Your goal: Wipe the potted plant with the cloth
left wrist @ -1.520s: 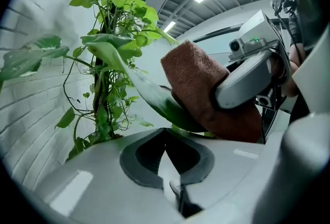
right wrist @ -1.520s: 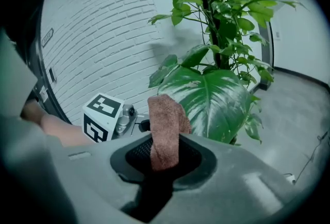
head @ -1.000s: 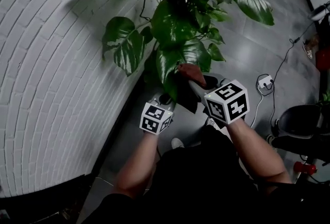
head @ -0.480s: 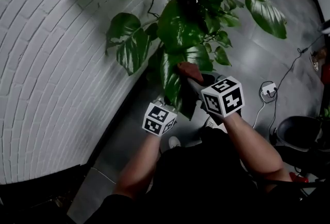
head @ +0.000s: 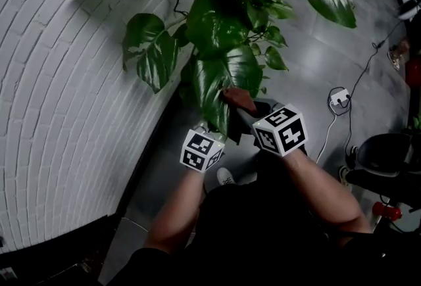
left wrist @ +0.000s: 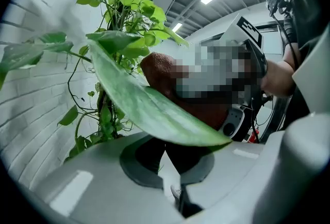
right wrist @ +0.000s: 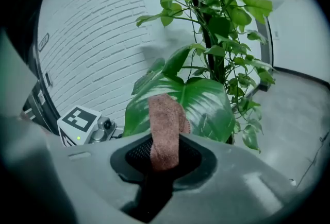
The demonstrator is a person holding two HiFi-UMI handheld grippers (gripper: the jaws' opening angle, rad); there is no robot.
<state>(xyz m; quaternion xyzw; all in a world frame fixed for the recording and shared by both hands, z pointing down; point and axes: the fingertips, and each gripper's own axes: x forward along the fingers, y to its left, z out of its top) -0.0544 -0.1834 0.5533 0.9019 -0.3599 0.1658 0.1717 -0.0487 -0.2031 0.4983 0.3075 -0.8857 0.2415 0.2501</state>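
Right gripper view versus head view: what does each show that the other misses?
Only the right gripper view shows the right gripper shut on the brown terry cloth, before a large glossy green leaf. Only the head view shows the person's forearms and a white socket box with cable on the grey floor. Both show the cloth, the leafy green plant and the white brick wall.
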